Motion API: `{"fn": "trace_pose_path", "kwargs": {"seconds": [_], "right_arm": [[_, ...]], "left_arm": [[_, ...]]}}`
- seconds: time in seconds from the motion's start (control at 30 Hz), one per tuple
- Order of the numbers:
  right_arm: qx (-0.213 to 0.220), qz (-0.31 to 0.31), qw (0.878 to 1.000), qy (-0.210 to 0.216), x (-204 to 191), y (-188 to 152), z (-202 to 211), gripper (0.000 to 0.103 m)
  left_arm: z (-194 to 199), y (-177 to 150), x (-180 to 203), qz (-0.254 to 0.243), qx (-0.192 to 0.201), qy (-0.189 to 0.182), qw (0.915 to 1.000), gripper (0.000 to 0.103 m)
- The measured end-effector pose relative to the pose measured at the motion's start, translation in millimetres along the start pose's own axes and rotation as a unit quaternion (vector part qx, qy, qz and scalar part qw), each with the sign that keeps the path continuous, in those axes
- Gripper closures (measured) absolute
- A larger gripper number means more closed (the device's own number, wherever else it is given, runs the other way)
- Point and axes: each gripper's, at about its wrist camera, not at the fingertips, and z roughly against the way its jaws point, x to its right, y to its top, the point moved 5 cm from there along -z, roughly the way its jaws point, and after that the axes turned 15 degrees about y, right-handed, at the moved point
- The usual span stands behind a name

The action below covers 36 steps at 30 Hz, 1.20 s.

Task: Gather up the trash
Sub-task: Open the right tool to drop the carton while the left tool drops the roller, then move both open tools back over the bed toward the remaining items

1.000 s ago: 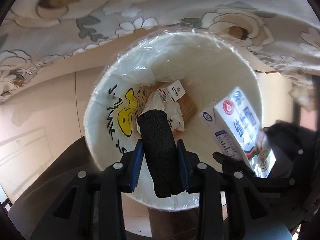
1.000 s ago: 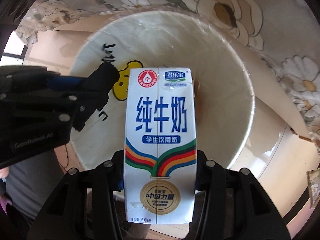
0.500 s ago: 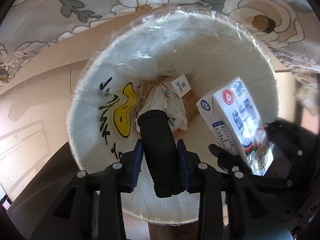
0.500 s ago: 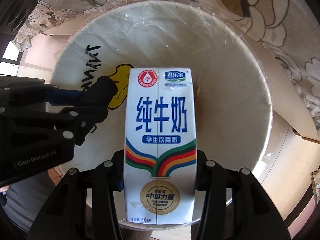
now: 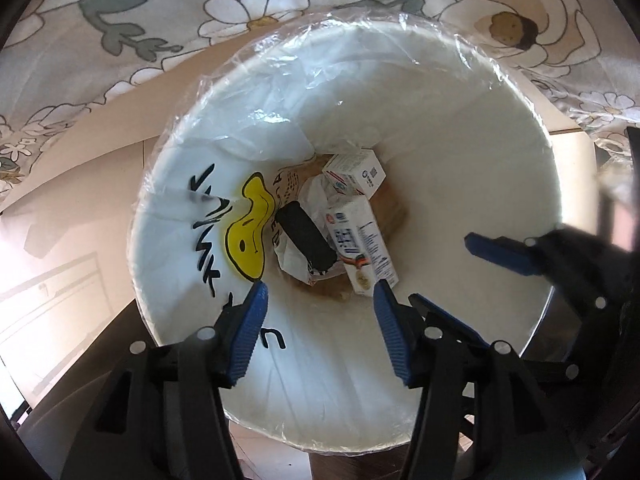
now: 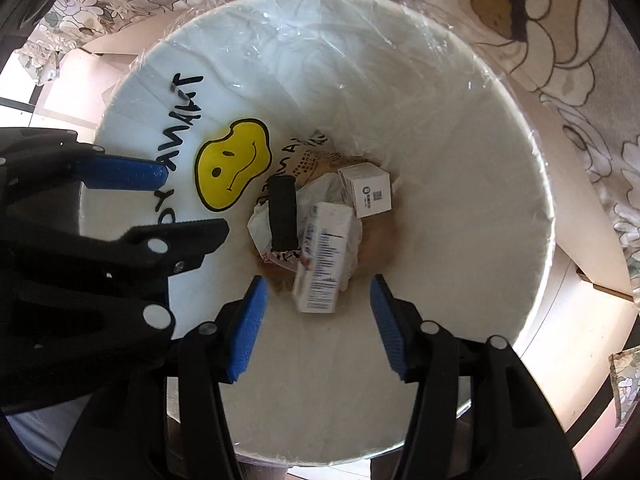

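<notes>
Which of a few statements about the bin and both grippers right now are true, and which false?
1. The left gripper holds the black ribbed roll. False: it is open, jaws just opened, and the roll lies in the bin.
2. The white milk carton lies at the bottom of the white plastic-lined bin. True.
3. The right gripper is open and empty. True.
4. The bin's yellow smiley face is red. False: yellow.

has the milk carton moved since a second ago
Yes: the milk carton has dropped out of the right gripper, whose jaws have just been opening, to the bin's bottom.
</notes>
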Motion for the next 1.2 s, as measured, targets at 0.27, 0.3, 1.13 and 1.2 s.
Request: {"fn": "trace_pose_path", "kwargs": {"seconds": [0.27,0.3,1.13,1.2], "right_arm": [[0.004,-0.003,1.0,0.001,7,4,4,0.048],[0.004,-0.003,1.0,0.001,8,3,4,0.048],[0.098,0.056,0.993,-0.033,-52,-39,161,0.038],[0.125,0.067,0.989,-0.042,-58,-40,196,0.038]], "left_arm": [[-2,-1,-5,0.003,0.0,0.004,1.0,0.046],[-1,-1,-6,0.002,0.001,0.005,1.0,0.046],[194,-60,-52,-0.002,0.171,0.021,0.9851,0.038],[222,-61,-58,0.004,0.199,0.022,0.9797,0.033]]}}
